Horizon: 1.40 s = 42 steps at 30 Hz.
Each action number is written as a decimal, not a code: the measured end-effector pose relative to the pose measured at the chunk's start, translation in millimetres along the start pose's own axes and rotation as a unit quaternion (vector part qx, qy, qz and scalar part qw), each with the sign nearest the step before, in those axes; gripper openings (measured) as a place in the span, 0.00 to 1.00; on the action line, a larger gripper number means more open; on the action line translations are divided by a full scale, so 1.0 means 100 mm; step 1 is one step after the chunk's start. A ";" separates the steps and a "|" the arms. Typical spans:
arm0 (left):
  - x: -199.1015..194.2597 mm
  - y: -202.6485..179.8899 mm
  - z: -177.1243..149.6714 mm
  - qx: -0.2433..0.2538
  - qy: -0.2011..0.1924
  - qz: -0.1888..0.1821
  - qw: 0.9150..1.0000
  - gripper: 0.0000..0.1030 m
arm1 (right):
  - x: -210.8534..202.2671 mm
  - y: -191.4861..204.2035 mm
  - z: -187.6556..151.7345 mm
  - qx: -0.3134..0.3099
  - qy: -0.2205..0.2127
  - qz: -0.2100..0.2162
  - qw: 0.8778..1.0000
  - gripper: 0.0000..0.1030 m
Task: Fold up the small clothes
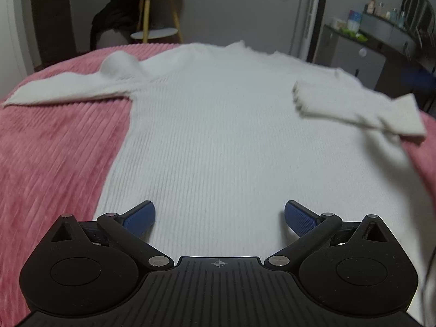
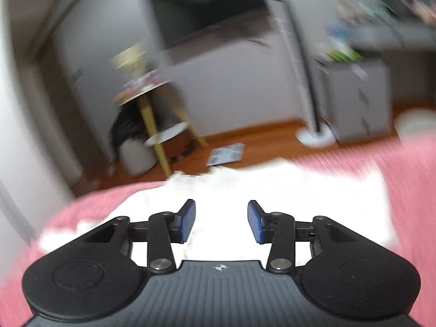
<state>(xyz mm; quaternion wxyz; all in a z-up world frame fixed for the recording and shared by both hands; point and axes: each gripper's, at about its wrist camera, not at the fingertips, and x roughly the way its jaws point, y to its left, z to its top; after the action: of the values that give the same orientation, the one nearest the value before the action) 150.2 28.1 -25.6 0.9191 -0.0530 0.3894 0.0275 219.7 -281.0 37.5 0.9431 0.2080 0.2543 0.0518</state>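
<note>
Now | sweater (image 1: 218, 125) flat, collar far | left gripper (image 1: 219, 218) wide | right gripper (image 2: 221, 222) spread, empty

White ribbed sweater (image 1: 218, 125) lies flat on the pink blanket (image 1: 54, 158), filling mid-frame, neck toward the top. One sleeve runs straight out to the left edge, the other is folded back at right with its cuff on the body. Left gripper (image 1: 219, 216) at bottom center, jaws wide apart, blue pads (image 1: 141, 215) over the hem, nothing held.
</note>
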 end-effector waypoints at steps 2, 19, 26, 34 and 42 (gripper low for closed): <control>-0.01 -0.02 0.13 -0.004 -0.009 -0.030 1.000 1.00 | -0.12 -0.29 -0.15 0.053 0.002 -0.035 0.998 0.32; 1.03 -0.70 1.05 -0.048 0.026 -0.165 0.985 1.00 | 0.02 -1.02 -0.27 0.068 0.011 -0.135 0.988 0.30; 1.19 -0.78 1.07 -0.051 0.032 -0.163 0.985 0.73 | 0.11 -1.05 -0.28 0.040 0.022 -0.163 0.986 0.30; 1.21 -0.71 1.13 -0.074 0.043 -0.184 0.979 0.36 | 0.08 -1.06 -0.26 0.038 0.013 -0.171 0.984 0.30; 1.31 -0.66 1.15 -0.111 0.038 -0.196 0.974 0.42 | 0.08 -1.07 -0.26 0.044 0.012 -0.164 0.985 0.30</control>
<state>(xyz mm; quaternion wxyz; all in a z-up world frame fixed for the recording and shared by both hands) 328.9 -22.7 -34.9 0.8798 -0.2306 0.4003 -0.1121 213.0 -367.0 -31.0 0.9255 0.2040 0.2987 -0.1125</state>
